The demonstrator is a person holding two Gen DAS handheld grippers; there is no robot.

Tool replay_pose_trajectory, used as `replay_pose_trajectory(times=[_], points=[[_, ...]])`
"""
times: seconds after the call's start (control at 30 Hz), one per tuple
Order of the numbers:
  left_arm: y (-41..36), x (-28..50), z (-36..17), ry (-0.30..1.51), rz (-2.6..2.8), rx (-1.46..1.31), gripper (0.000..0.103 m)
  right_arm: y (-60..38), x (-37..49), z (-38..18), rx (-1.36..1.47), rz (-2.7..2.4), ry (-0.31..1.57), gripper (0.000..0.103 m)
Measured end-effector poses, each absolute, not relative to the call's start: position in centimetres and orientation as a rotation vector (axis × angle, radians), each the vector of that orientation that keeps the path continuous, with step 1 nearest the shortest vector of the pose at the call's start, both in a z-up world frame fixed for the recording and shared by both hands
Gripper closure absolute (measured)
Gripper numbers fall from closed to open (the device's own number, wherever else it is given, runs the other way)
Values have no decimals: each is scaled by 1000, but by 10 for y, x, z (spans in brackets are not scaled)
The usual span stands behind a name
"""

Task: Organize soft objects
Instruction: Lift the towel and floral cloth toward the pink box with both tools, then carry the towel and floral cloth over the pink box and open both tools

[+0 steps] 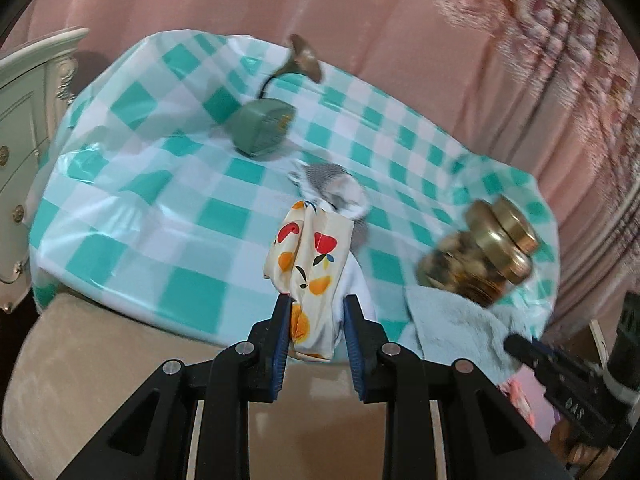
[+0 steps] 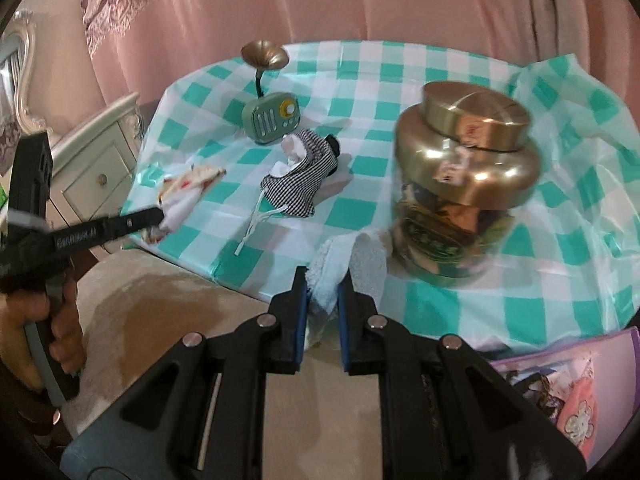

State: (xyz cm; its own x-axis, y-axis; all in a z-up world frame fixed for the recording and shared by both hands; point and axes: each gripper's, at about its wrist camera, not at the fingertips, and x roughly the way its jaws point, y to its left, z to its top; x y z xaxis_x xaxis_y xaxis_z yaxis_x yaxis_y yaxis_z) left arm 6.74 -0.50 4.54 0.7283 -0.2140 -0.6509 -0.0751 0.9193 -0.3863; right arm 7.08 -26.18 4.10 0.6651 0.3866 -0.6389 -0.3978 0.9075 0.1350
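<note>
1. Left gripper (image 1: pixel 316 312) is clamping the fruit-print cloth (image 1: pixel 306 256); the cloth is bunching between the jaws and trailing forward onto the checked tablecloth (image 1: pixel 120 216). In the right wrist view the same gripper (image 2: pixel 160 214) is pinching that cloth (image 2: pixel 180 196) at the table's near-left edge.
2. Right gripper (image 2: pixel 322 284) is clamping the pale blue towel (image 2: pixel 348 264); the towel is sitting just ahead of the jaws, near the jar's base.
3. Step, as I'm reading it: both cloths are being gripped at the near edge, probably for lifting or gathering. Next move is calling for a clean lift without dragging the towel into the jar (image 2: pixel 460 184).
4. Checked fabric piece (image 2: pixel 304 184) is lying loose, ahead-left of the right jaws, untouched.
5. Radio-style speaker (image 2: pixel 272 122) is standing beyond it.
6. Hard to read: the left view is blurring the jar (image 1: pixel 480 248); towel's underside is hidden; destination for the cloths isn't showing; pink item (image 2: pixel 576 412) at right edge is cut off.
</note>
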Motion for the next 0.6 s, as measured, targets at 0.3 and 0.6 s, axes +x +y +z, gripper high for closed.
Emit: replay_pose_trajectory(times=[0.3, 0.6], points=[[-67, 47, 64, 750, -220, -348, 76, -311, 35, 70, 24, 383, 652, 87], [-138, 34, 80, 755, -380, -276, 76, -373, 8, 81, 63, 269, 631, 87]])
